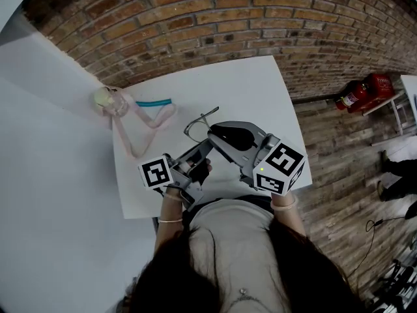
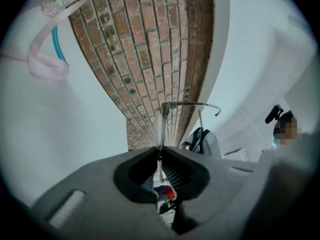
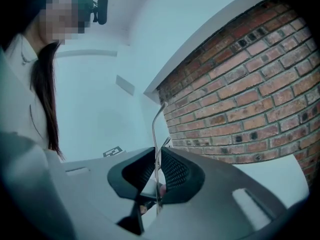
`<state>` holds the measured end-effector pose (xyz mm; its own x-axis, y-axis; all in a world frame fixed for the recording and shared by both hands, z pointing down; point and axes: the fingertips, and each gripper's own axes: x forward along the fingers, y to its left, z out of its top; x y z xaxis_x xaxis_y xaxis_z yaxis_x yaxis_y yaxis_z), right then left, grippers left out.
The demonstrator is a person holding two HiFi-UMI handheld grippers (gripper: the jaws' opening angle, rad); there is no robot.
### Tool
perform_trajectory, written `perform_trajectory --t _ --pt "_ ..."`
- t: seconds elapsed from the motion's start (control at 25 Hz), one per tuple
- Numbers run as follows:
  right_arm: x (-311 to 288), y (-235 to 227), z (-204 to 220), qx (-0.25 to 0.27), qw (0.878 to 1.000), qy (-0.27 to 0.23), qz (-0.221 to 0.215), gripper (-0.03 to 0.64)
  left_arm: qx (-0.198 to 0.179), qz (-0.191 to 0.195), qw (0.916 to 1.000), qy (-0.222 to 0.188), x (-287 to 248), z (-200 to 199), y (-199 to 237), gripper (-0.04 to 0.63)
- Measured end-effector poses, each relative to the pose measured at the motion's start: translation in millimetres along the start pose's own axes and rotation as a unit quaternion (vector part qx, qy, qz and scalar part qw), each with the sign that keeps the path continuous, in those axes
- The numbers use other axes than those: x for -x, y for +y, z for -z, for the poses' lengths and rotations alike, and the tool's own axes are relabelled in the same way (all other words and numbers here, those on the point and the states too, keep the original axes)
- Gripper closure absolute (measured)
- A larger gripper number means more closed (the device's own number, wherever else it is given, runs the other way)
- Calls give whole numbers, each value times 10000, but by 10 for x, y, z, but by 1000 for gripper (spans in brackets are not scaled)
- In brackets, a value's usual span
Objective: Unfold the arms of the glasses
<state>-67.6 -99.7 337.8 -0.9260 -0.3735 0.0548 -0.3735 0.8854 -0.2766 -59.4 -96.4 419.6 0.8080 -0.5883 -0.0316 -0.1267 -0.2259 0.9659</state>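
Glasses point(image 1: 199, 123) held over the desk point(image 1: 247, 90). Left claw point(image 2: 160, 153) clamped on the frame edge, right claw point(image 3: 157, 156) clamped on a thin arm.

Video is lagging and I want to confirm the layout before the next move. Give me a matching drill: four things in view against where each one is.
Things:
1. glasses
2. teal tube
3. red fire extinguisher
4. pink strap

Places:
A. on the wooden floor, right of the table
B. clamped in both the left claw and the right claw
C. looped on the table
D. lying nearly straight near the table's far edge

Pairs: 1-B, 2-D, 3-A, 4-C
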Motion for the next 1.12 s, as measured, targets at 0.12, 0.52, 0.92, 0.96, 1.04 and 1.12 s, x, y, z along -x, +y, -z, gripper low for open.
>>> perform_trajectory --t 0.12,0.52,0.92,0.96,1.04,1.12 --pt "14 11 -47 5 10000 -80 -29 572 55 54 10000 -32 4 -13 -15 571" --pt "81 15 -168 -69 9989 -447 -132 574 192 206 9995 -123 16 -57 -48 570" --pt "160 -20 -253 -188 9966 -782 -176 574 352 336 9986 -202 23 -83 -43 569" --pt "165 -25 -258 -187 9964 -808 -169 574 373 340 9985 -213 26 -86 -39 569" --pt "176 -31 -261 -177 9961 -854 -154 574 400 345 9983 -238 36 -91 -29 569" --pt "193 -37 -268 -185 9956 -903 -142 574 401 356 9982 -264 49 -97 -22 568"
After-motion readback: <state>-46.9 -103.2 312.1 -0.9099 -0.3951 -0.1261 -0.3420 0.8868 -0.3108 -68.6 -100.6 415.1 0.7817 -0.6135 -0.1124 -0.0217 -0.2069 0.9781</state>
